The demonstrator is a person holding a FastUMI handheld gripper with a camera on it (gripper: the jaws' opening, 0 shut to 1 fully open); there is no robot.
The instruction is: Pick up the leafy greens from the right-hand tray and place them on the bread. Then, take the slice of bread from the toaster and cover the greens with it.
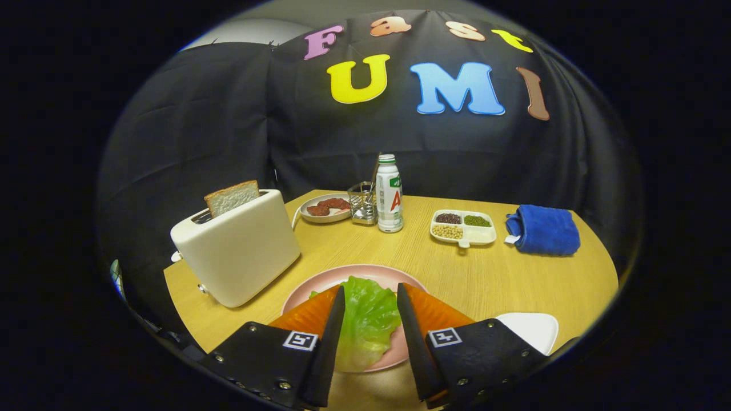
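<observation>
Green leafy greens (368, 319) on pink plate (320, 282); gripper (371, 299) jaws spread around them

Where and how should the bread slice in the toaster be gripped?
Grip the bread slice by its exposed top half, coming from above, fingers across its flat faces; its lower part sits in the toaster slot. The tool is open astride the lettuce leaf.

A rounded wooden table (514, 279) is backed closely by a creased black cloth wall (228, 142), lit evenly from above
</observation>
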